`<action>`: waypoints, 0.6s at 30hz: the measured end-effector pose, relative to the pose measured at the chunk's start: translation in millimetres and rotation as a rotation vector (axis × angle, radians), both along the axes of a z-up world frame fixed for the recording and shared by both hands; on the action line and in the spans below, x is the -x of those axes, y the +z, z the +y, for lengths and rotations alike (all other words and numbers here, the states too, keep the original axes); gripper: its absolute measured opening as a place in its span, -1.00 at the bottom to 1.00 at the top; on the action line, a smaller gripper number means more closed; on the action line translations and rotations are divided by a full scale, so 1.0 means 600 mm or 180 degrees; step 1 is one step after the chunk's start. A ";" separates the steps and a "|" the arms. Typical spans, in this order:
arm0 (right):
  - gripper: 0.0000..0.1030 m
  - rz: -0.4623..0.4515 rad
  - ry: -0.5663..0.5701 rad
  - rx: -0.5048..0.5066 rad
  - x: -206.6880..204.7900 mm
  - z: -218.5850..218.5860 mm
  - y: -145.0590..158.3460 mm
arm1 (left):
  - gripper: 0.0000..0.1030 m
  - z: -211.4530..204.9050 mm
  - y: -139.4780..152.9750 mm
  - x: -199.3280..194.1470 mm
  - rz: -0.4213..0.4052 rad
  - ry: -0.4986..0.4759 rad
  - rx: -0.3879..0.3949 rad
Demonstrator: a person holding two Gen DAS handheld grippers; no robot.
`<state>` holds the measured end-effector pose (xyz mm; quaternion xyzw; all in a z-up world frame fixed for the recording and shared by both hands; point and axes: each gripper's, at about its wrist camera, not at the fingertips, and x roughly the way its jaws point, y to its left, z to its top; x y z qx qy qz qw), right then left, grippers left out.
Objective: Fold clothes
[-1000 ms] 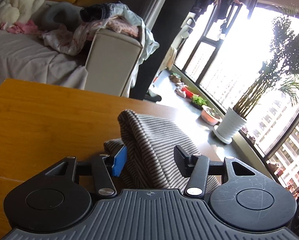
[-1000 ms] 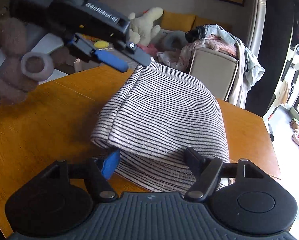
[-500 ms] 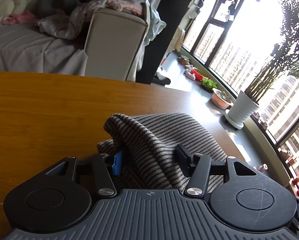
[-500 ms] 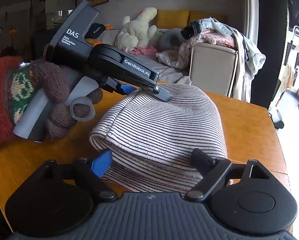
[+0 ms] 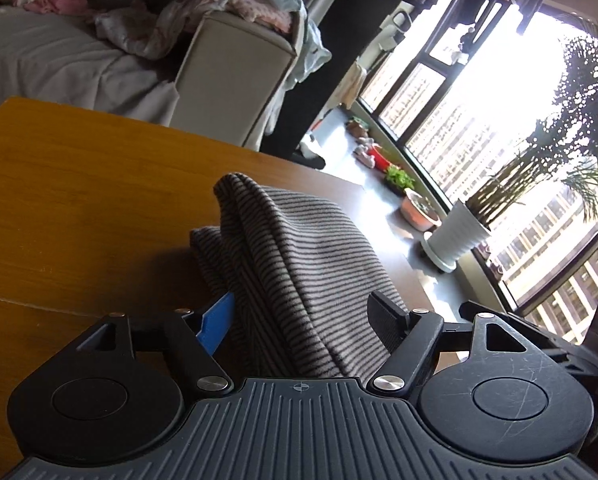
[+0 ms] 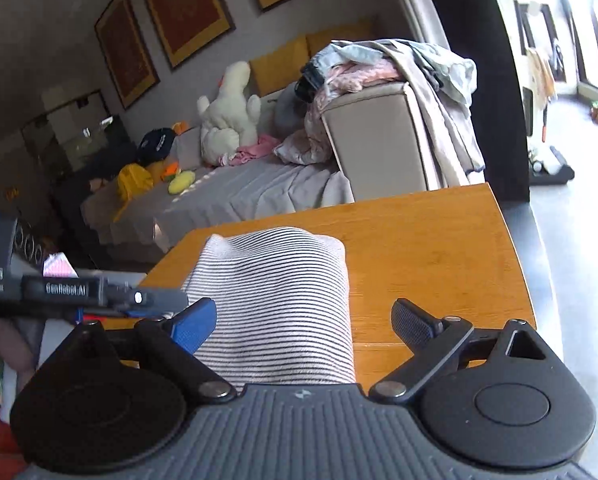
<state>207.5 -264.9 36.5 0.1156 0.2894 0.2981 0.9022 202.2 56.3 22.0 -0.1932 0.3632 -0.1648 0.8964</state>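
A grey-and-white striped garment (image 6: pixel 275 304) lies folded in a thick bundle on the wooden table (image 6: pixel 439 248). In the left wrist view the same garment (image 5: pixel 299 264) bulges up between the fingers of my left gripper (image 5: pixel 303 316), whose jaws stand wide open around it. My right gripper (image 6: pixel 303 324) is also open, with the garment's near end between its fingers and lying closer to the blue pad (image 6: pixel 193 326). The left gripper's body (image 6: pixel 79 292) shows at the left edge of the right wrist view, beside the bundle.
A sofa (image 6: pixel 235 196) with a plush toy (image 6: pixel 229 114) and a heap of loose clothes (image 6: pixel 383 68) on its armrest stands beyond the table. Potted plants (image 5: pixel 459 236) line the window sill to the right. The table's far edge (image 5: pixel 179 132) is near the sofa.
The garment has gone from a wide draped fold to a narrower bundle on the table. My right gripper has swung to a new angle. The left gripper has dropped low beside the bundle.
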 end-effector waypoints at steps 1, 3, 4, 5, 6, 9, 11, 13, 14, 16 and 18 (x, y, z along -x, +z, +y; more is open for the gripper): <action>0.85 0.0069 -0.0023 -0.0092 -0.010 -0.008 -0.007 | 0.45 -0.009 -0.008 -0.003 0.0025 -0.0012 -0.0074; 0.81 0.0228 -0.0066 -0.0178 -0.032 -0.007 -0.028 | 0.34 -0.018 -0.028 -0.008 0.0121 -0.0069 -0.0066; 0.78 0.0308 -0.0087 -0.0210 -0.043 -0.004 -0.038 | 0.34 -0.020 -0.035 -0.009 0.0142 -0.0081 -0.0043; 0.71 0.0324 -0.0105 -0.0230 -0.050 -0.001 -0.042 | 0.35 -0.020 -0.042 -0.010 0.0161 -0.0092 -0.0019; 0.65 0.0339 -0.0123 -0.0250 -0.057 0.003 -0.046 | 0.35 -0.019 -0.048 -0.010 0.0155 -0.0107 0.0000; 0.63 0.0387 -0.0175 -0.0310 -0.078 0.013 -0.058 | 0.35 -0.014 -0.058 -0.011 0.0152 -0.0147 0.0066; 0.63 0.0412 -0.0187 -0.0351 -0.096 0.025 -0.061 | 0.35 -0.012 -0.061 -0.013 0.0148 -0.0168 0.0081; 0.64 0.0453 -0.0161 -0.0358 -0.117 0.046 -0.061 | 0.36 -0.011 -0.064 -0.012 0.0139 -0.0179 0.0096; 0.65 0.0483 -0.0141 -0.0344 -0.127 0.059 -0.063 | 0.36 -0.011 -0.065 -0.012 0.0137 -0.0181 0.0106; 0.69 0.0608 -0.0136 -0.0249 -0.146 0.089 -0.071 | 0.37 -0.009 -0.067 -0.012 0.0130 -0.0185 0.0113; 0.56 0.0616 -0.0061 -0.0262 -0.149 0.103 -0.070 | 0.37 -0.007 -0.069 -0.013 0.0122 -0.0189 0.0119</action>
